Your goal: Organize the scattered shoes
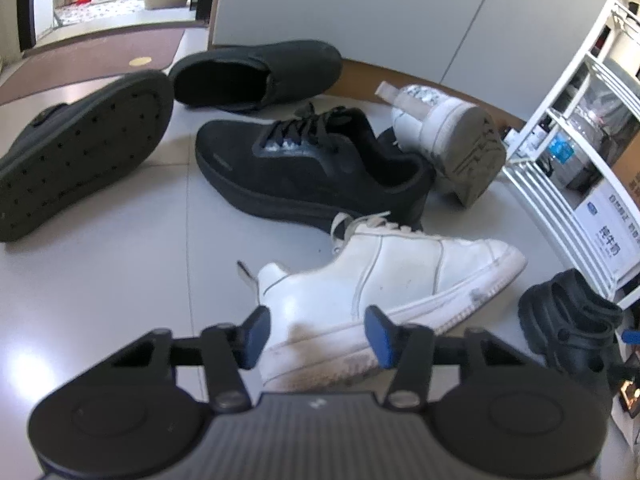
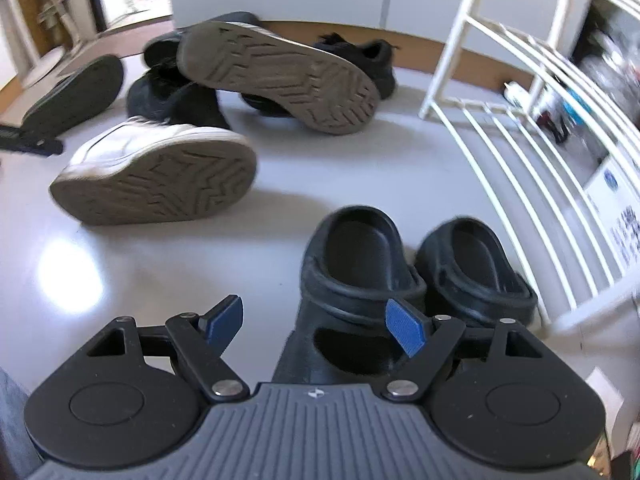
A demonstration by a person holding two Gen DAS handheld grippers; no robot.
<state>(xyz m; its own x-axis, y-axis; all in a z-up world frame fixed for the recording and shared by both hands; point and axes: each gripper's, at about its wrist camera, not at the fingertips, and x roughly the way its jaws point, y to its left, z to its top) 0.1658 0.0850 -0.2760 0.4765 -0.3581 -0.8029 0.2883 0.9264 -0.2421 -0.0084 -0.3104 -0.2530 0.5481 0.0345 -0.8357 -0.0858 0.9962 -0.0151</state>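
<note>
Hiding its heel, the left tool [image 1: 318,336] straddles a white sneaker [image 1: 384,280] — unclamped.

The floor [image 2: 120,280] lies bare to the left of the two black clogs [image 2: 360,256], giving open passage there, while the white rack [image 2: 520,152] stands close on their right and hems that side in. Ahead, a white sneaker on its side [image 2: 160,172] and a heap of dark shoes [image 2: 180,100] under a second upturned sole [image 2: 280,76] block the way toward the wall. In the left wrist view the nearer white sneaker [image 1: 384,280] touches the black laced sneaker [image 1: 312,160], with clear floor only at the lower left.
</note>
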